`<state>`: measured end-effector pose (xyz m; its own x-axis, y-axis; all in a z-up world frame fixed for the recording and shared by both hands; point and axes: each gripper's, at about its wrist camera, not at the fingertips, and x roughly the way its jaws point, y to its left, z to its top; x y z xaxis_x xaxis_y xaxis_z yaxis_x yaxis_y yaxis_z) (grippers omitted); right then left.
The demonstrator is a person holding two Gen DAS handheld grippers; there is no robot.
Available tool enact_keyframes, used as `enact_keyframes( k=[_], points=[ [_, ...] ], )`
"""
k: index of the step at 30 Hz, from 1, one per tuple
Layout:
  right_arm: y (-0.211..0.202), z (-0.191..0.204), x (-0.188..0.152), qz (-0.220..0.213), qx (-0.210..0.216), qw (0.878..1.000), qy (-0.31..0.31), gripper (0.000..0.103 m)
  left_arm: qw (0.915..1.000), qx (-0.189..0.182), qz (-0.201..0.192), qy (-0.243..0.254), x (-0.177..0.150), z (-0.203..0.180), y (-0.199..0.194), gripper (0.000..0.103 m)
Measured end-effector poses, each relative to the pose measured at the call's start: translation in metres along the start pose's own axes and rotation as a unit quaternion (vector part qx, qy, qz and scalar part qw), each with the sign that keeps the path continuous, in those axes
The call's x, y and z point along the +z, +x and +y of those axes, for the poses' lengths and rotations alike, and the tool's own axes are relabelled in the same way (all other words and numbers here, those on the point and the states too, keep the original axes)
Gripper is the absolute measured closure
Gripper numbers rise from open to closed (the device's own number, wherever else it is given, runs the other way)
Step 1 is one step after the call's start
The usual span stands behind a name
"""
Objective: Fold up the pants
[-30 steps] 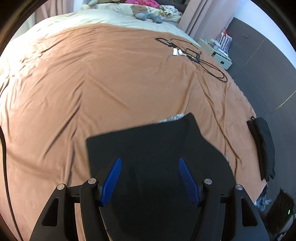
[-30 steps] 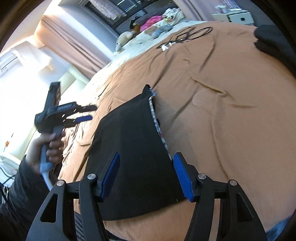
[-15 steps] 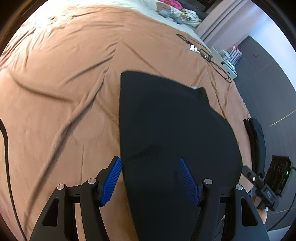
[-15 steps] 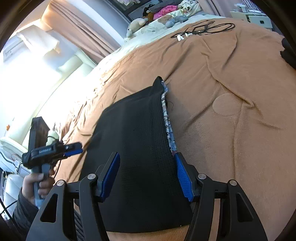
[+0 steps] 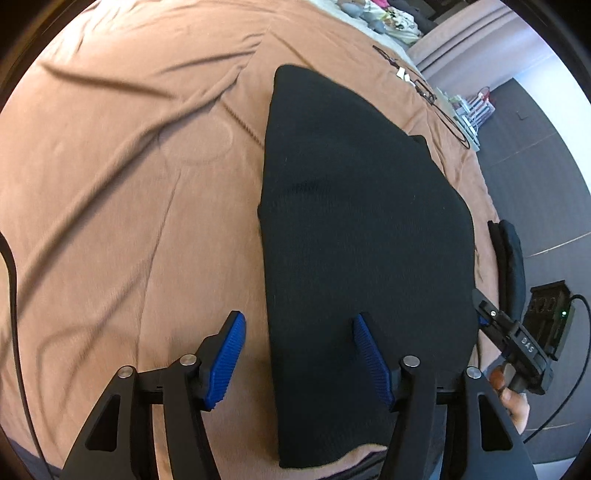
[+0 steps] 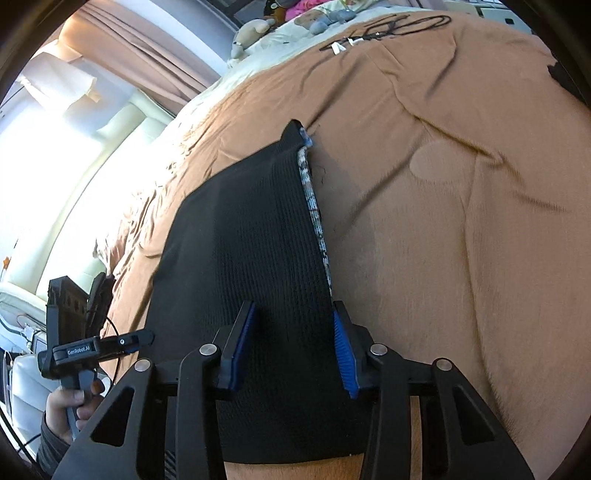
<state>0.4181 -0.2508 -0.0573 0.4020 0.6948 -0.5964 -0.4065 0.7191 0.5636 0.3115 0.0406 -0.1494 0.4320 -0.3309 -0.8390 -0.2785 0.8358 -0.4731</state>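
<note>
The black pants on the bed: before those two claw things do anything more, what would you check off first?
1. Left gripper open, holding nothing: ok.
2. Right gripper open, holding nothing: ok.
3. Black pants lying flat on the brown bedspread: ok.
4. Edges lined up: not ok, a patterned strip shows along one side.
5. Black cables well away from the pants: ok.
6. Layers underneath smooth: cannot tell.

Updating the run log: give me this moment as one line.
stage: fold check | black pants folded flat on brown bedspread | left gripper open, empty | right gripper open, empty | patterned waistband showing
</note>
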Motion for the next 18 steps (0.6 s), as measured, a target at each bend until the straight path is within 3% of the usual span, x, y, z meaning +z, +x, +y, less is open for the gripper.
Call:
enact_keyframes(
  k=[1, 5, 6, 18],
  points=[
    [0.0, 0.001, -0.001, 0.0, -0.001, 1.0, 0.002, 0.066, 1.0, -0.004, 0.002, 0.0, -0.003, 0.0, 0.0, 0.047],
    [-0.005, 0.006, -0.004, -0.003, -0.001, 1.0, 0.008, 0.069, 0.9998, -0.013, 0.015, 0.006, -0.008, -0.001, 0.0, 0.087],
    [-0.006, 0.007, -0.005, -0.003, -0.001, 1.0, 0.011, 0.071, 0.9998, -0.01, 0.01, 0.016, -0.008, -0.003, -0.004, 0.091],
    [-0.015, 0.026, -0.04, 0.012, 0.036, 0.998, 0.053, 0.075, 0.9974, 0.04, 0.014, 0.058, -0.003, 0.014, -0.032, 0.094]
  ],
)
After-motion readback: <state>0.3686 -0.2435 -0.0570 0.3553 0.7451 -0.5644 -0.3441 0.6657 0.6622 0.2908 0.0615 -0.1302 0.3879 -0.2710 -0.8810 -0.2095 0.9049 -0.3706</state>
